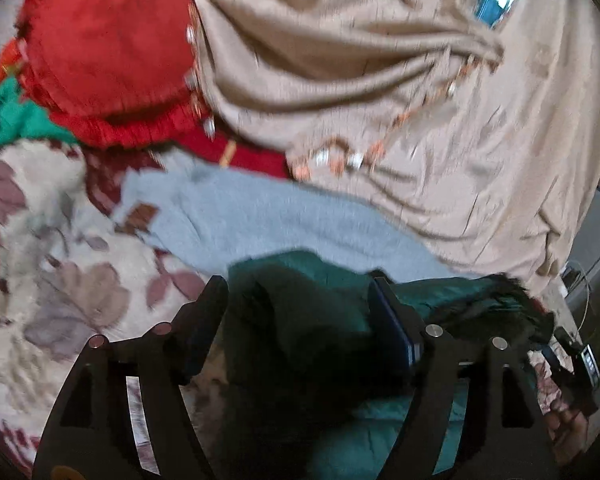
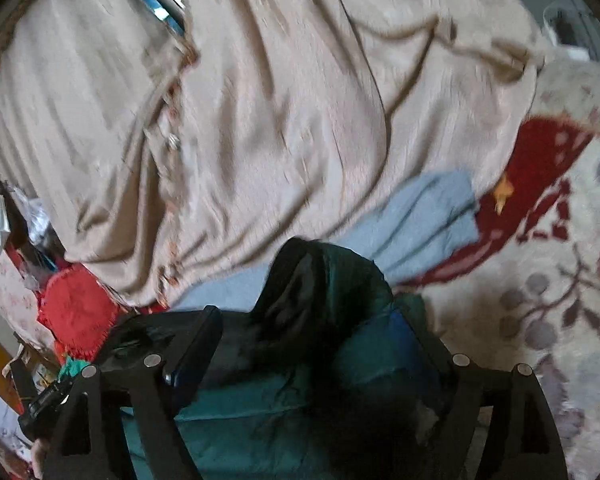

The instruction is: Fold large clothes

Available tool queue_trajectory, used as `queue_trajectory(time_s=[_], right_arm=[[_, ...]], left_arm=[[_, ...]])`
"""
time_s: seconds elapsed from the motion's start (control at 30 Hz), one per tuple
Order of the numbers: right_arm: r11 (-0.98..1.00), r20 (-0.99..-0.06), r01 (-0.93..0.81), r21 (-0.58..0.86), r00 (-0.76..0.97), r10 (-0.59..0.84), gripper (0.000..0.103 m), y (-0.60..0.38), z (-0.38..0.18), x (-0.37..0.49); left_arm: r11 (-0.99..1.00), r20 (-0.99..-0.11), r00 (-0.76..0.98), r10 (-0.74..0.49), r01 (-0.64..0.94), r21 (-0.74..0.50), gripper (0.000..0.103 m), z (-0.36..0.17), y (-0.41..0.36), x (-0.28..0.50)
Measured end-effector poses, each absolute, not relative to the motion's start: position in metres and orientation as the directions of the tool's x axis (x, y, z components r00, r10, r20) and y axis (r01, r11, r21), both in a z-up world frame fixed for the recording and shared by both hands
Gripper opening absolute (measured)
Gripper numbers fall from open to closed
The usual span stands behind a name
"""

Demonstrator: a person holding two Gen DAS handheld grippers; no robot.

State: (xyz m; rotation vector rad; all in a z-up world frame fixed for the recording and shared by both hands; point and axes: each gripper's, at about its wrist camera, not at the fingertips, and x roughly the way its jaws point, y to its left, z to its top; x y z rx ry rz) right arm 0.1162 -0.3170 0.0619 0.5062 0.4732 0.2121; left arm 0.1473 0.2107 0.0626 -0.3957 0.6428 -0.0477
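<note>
Fabric of the dark green garment (image 1: 300, 320) lies bunched between the fingers of both grippers, on top of a grey cloth (image 1: 260, 220) spread across the floral blanket (image 1: 60, 280).

1. Left gripper (image 1: 300, 312): its jaws stand apart. A dark hump of the green garment rises between them; the right finger appears to touch it, the left finger stands clear. The pads do not clamp the cloth.
2. Right gripper (image 2: 312, 344): its jaws stand wide apart. A peaked fold of the dark green garment (image 2: 324, 280) stands between them; no clamping is visible, though blur makes the right-hand pad hard to read.
3. Judged step: the fold appears set down, with both grippers letting go. Both views are motion-blurred.
4. To do it well, lift each gripper straight clear of the hump so that no finger drags the fold open. Check that the edges lie aligned before taking the next grip. The fabric looks thin and slippery, so a peaked fold may slump sideways.

Surface: a soft bed or mattress, covered with the cream blanket with mauve leaves and dark red patches. A large beige cloth (image 2: 260, 120) with beaded trim lies rumpled just beyond the garment. A red frilled piece (image 1: 108, 48) and a bright green scrap (image 1: 12, 120) lie at the far left. The room beyond is barely visible.
</note>
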Motion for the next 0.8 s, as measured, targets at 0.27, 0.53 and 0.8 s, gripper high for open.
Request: queue_trajectory(time_s=[0.27,0.53,0.8], right_arm=[[0.928,-0.409,-0.117,0.354,0.872,0.267,0.083,-0.292,0.08,0.099],[0.964,-0.624,-0.255,0.076,0.742,0.245,0.083,-0.211,0.083,0.17],[0.977,-0.795,-0.179,0.117,0.573,0.2,0.084,-0.219,0.029,0.241]], left_arm=[[0.937,-0.565,0.803,-0.19,-0.024,-0.35,0.073,0.062,0.192,0.133],[0.981,-0.642,0.76,-0.104,-0.027,-0.191,0.073,0.063,0.163,0.193],[0.997,-0.747,0.664,-0.038,-0.023,-0.072,0.073,0.039,0.142,0.267]])
